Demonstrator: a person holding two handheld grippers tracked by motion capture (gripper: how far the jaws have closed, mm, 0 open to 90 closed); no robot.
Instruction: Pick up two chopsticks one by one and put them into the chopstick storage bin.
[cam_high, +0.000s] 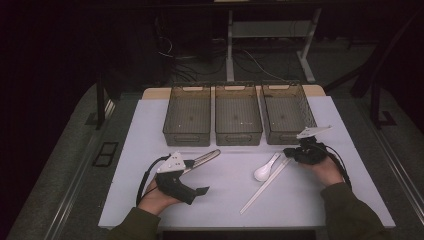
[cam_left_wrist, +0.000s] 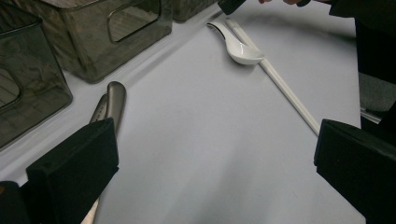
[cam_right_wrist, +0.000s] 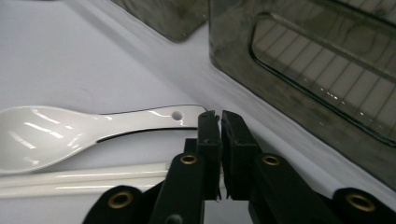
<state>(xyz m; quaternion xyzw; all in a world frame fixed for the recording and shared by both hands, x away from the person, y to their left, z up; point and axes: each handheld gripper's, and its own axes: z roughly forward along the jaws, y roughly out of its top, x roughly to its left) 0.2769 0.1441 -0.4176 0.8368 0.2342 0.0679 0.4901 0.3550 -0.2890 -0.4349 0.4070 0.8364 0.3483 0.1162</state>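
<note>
- High view: right gripper (cam_high: 290, 151) sits at the handle end of the white spoon (cam_high: 265, 170), just in front of the right-hand bin (cam_high: 289, 116); chopsticks (cam_high: 264, 186) lie alongside the spoon
- Right gripper view: jaws nearly pressed together, a thin slit between them, nothing pinched; tips beside the spoon handle (cam_right_wrist: 154, 119), contact not certain
- Left gripper (cam_high: 197, 190) rests spread wide and empty near the metal tongs (cam_high: 202, 159)
- Step, as I judge it: lining up to pick up the spoon; next, spread the jaws and straddle the handle
- Bin wall stands close behind; open table toward the person
</note>
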